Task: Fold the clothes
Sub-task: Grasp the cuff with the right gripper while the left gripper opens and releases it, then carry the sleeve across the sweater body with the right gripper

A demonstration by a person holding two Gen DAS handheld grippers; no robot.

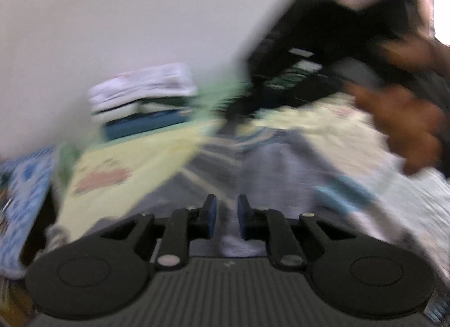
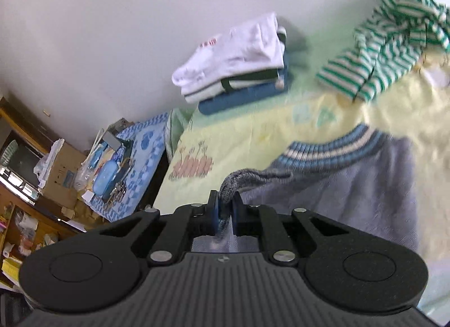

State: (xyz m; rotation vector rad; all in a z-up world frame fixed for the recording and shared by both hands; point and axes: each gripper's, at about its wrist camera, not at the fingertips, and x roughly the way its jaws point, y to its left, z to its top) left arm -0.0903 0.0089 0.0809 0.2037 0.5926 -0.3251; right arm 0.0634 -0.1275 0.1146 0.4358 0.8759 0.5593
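The grey sweater (image 2: 351, 186) lies spread on the yellow sheet (image 2: 253, 130). The right gripper (image 2: 224, 209) pinches a bunched fold of it. The left gripper (image 1: 227, 214) hovers over the same sweater, jaws narrow, nothing clearly between them. A stack (image 2: 239, 65) of folded clothes sits by the wall.

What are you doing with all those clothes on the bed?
A person is folding laundry with a handheld gripper in each hand. The right gripper is pinched shut on a bunched edge of the grey sweater lying on the yellow bedsheet. The left gripper is over the same sweater with its jaws nearly closed; the blurry picture doesn't show whether it holds cloth. A stack of folded clothes sits by the wall, and a green striped shirt lies crumpled, still unfolded.
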